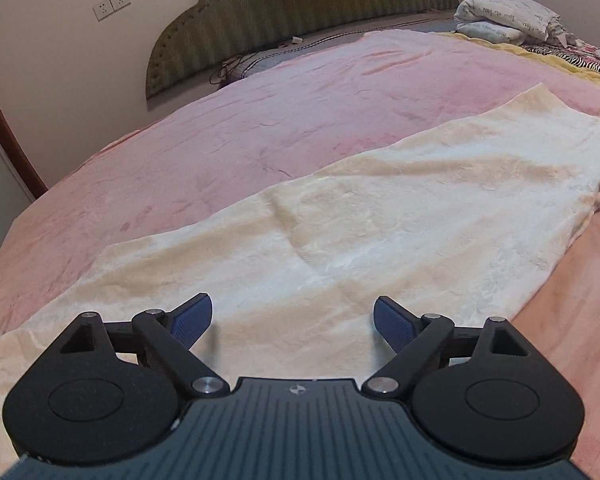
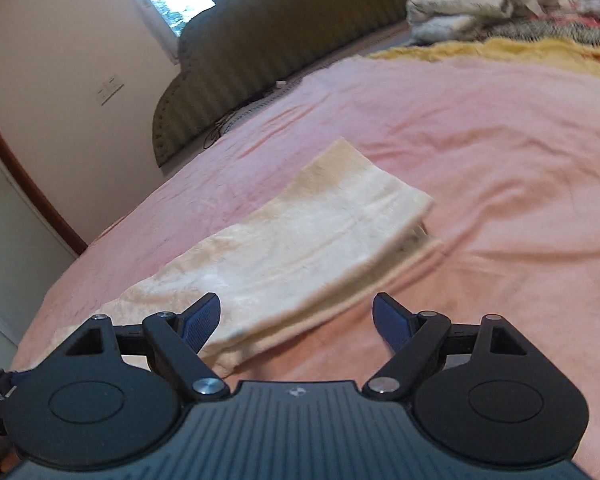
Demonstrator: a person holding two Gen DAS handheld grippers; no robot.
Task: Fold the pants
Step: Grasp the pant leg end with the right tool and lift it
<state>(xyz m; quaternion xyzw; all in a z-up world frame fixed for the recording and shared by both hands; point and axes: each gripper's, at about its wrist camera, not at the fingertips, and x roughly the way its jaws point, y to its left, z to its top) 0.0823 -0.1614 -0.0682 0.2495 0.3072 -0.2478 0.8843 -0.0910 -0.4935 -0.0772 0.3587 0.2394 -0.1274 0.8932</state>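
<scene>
Nearest the lens in the left wrist view is the left tool (image 1: 293, 322), its two blue-padded fingers (image 1: 192, 320) spread wide with nothing between them, hovering over the near part of the pants (image 1: 380, 216). The pants are cream-white and plush, lying flat on the pink bedspread (image 1: 260, 120) as a long band that runs from about 8 o'clock up to 2 o'clock in this view; a soft crease crosses the cloth near the middle.

In the right wrist view the right tool (image 2: 296, 322) sits closest, its fingers also standing wide apart and gripping nothing. The pants (image 2: 312, 240) lie just beyond its left finger, stretching away toward 12 o'clock, with the far end squared off and a second layer of cloth showing under the right-hand edge. The right finger hangs over bare pink bedspread (image 2: 500, 160). This view is slightly blurred.

At 12 o'clock in both views stands a dark olive scalloped headboard (image 1: 300, 4). At 1 o'clock lies a pile of folded bedding (image 1: 508, 16), with a yellow blanket edge (image 2: 500, 52) just in front of it. White wall sockets (image 1: 112, 4) sit at 11 o'clock on the cream wall, and a dark cable (image 1: 228, 70) trails at the foot of the headboard.
</scene>
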